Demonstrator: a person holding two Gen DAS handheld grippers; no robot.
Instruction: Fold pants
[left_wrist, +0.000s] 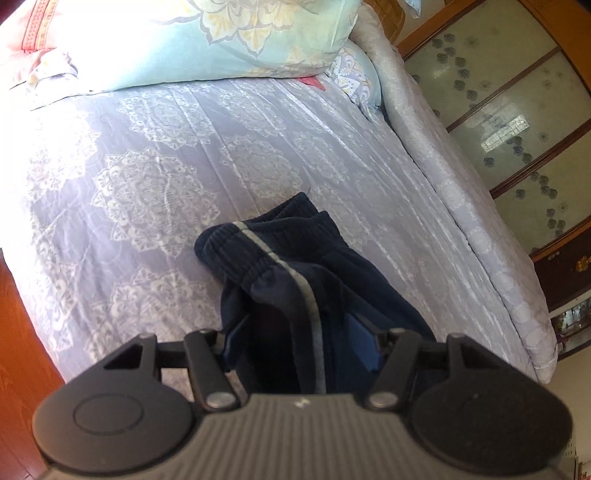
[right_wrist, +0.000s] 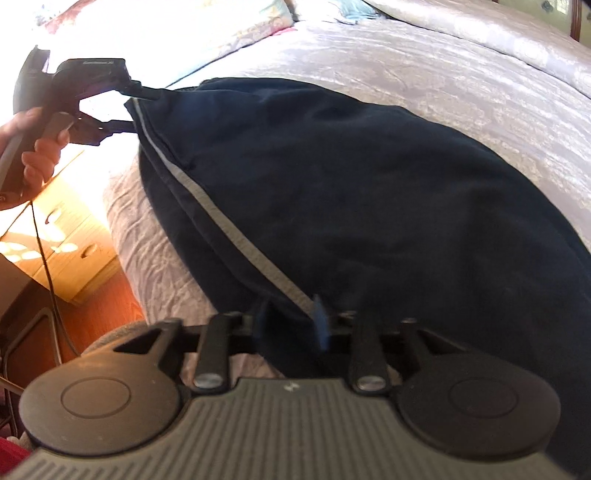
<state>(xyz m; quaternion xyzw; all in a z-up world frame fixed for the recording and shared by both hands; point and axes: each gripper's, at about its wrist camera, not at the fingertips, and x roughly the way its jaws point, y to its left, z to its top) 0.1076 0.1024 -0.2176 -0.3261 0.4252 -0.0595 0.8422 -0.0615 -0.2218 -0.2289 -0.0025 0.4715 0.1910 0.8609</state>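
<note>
Hiding both claws' pads, pants (right_wrist: 351, 192) bunch between.

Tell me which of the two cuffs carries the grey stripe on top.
The nearer cuff of the pants, on top of the other: the grey stripe crosses it. The farther cuff shows plain navy.

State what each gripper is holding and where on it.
Both hold the navy pants. The left gripper clamps the fabric along the grey side stripe, just below the ribbed band. The right gripper pinches the same striped edge at the opposite end.
</note>
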